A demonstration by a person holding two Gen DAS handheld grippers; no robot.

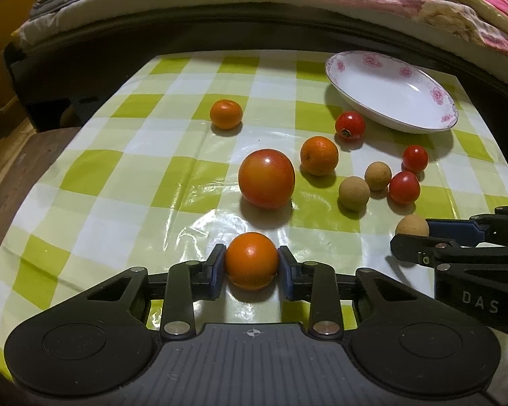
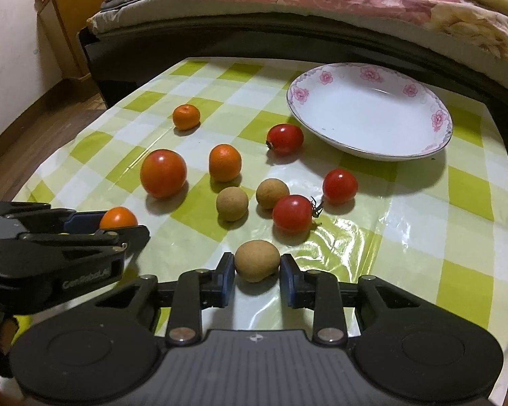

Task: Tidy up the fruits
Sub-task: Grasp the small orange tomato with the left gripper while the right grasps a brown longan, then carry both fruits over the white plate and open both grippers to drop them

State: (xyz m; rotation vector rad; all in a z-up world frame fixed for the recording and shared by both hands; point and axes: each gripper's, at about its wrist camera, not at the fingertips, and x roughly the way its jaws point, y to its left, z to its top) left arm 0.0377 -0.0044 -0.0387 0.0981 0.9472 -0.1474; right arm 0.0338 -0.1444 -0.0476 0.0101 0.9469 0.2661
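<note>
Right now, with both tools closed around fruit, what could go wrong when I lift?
1. The orange is round and glossy; it may slip from the left tool.
2. The right tool barely touches the brown fruit on one side, so it could roll off.
3. Swinging toward the plate could knock the nearby tomatoes.

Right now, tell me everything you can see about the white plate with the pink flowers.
The plate is a shallow, round, glossy white dish, ceramic by its look, with pink flower prints and a thin dark line around its rim. It holds nothing. It sits upright at the far right of the green-and-white checked tablecloth, near the bed's edge. No fruit touches it; the nearest, a red tomato, lies just off its near-left rim.
</note>
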